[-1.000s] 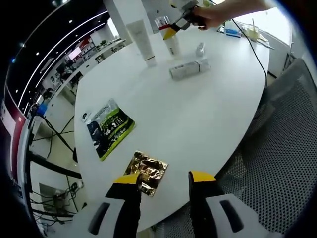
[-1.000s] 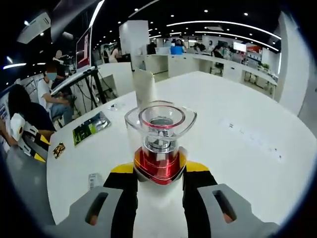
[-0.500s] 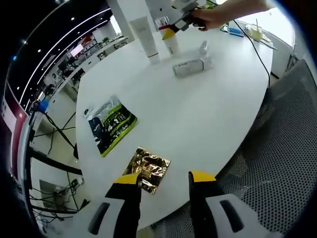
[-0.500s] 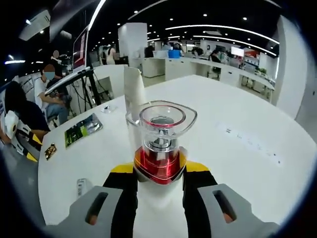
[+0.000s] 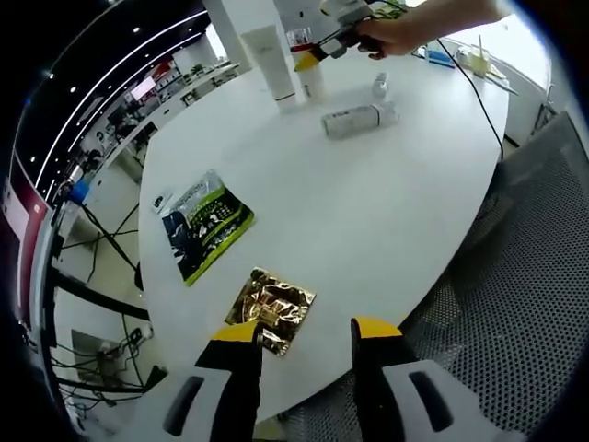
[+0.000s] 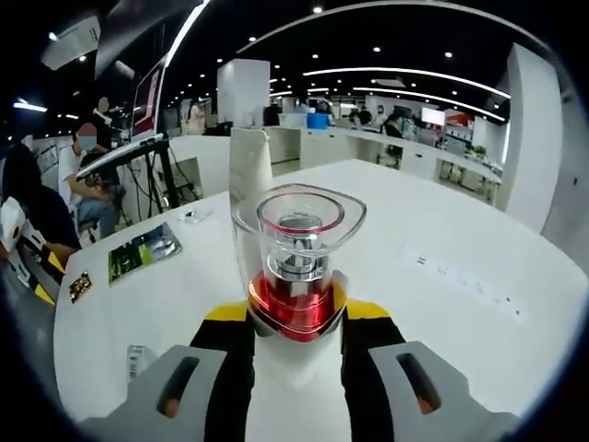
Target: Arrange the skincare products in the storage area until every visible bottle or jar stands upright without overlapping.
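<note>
Right gripper has its jaws clamped on the pump bottle, red collar squeezed between the yellow tips, clear cap standing upright above them, white body running down between the jaws. Just behind it stands the tall white tube, upright on the white table. Over in the left gripper view, that same right gripper, held in a person's hand, sits at the far end of the table, with the bottle right beside the tube. Nearby lies a silver tube on its side, and a small bottle stands just beyond it. Left gripper hangs at the near edge, jaws apart, gripping nothing, with a gold sachet and green packet lying flat in front.
</note>
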The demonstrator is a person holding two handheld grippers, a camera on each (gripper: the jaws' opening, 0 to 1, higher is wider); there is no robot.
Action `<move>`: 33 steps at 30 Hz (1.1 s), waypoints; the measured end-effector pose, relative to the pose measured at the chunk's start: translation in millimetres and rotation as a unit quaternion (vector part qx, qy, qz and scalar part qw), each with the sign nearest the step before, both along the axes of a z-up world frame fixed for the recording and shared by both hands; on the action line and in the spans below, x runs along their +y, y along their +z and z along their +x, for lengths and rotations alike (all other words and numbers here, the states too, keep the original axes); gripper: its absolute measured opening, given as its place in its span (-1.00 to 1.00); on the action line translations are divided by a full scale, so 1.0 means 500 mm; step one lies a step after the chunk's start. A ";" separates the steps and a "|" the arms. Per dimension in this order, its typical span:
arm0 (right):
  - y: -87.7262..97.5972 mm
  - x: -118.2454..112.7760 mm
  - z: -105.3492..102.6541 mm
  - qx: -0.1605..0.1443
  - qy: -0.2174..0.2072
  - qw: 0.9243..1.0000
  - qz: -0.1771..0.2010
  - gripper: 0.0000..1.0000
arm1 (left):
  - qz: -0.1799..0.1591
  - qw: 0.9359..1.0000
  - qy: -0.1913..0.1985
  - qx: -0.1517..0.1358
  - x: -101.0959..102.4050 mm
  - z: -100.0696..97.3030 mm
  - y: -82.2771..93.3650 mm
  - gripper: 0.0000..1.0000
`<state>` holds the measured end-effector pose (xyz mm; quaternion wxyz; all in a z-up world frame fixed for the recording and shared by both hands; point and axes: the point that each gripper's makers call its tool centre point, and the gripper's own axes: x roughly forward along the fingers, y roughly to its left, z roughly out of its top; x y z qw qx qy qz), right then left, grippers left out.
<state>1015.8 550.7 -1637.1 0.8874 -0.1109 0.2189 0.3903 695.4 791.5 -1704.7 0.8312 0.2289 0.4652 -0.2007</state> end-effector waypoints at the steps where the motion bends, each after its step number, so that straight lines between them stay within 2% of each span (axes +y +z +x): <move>1: -0.002 0.002 0.001 0.003 0.004 1.000 -0.003 -0.32 | 0.000 1.000 0.000 0.000 0.000 0.000 0.000 -0.22; 3: -0.021 0.001 -0.012 0.032 0.021 0.999 -0.023 -0.25 | 0.001 1.000 0.000 -0.001 0.001 0.001 0.001 -0.20; 4: -0.031 -0.002 -0.013 0.036 0.025 0.998 -0.036 -0.18 | 0.002 1.000 -0.001 0.000 0.001 0.000 0.000 -0.20; 5: -0.033 -0.004 -0.012 0.025 0.031 0.998 -0.043 -0.12 | 0.002 1.000 -0.002 0.001 0.000 0.000 0.000 -0.20; 6: -0.034 -0.005 -0.014 0.028 0.032 0.998 -0.039 -0.09 | 0.003 1.000 -0.003 0.000 0.000 0.000 0.000 -0.20; 10: -0.026 -0.028 -0.013 0.033 0.043 0.998 -0.035 -0.23 | 0.002 1.000 -0.003 0.001 0.000 -0.001 0.000 -0.20; 13: -0.024 -0.027 -0.027 0.056 0.083 0.995 -0.024 -0.37 | 0.002 1.000 -0.002 0.002 0.001 -0.002 -0.002 -0.21; 14: -0.021 -0.035 -0.019 0.044 0.095 0.994 -0.040 -0.35 | 0.002 1.000 0.000 0.003 0.001 -0.004 -0.003 -0.21; 19: -0.019 -0.027 -0.026 0.060 0.128 0.989 -0.043 -0.45 | 0.001 1.000 0.001 0.003 0.001 -0.002 -0.002 -0.21; 21: -0.027 -0.021 -0.028 0.062 0.132 0.988 -0.050 -0.46 | 0.002 1.000 0.001 0.003 0.001 -0.003 -0.002 -0.22; 24: -0.030 -0.013 -0.022 0.068 0.119 0.990 -0.033 -0.46 | 0.003 1.000 0.004 0.004 0.003 -0.003 -0.003 -0.22; 33: -0.035 -0.003 -0.020 0.069 0.098 0.992 -0.029 -0.49 | 0.002 1.000 0.007 0.003 0.005 -0.003 -0.004 -0.22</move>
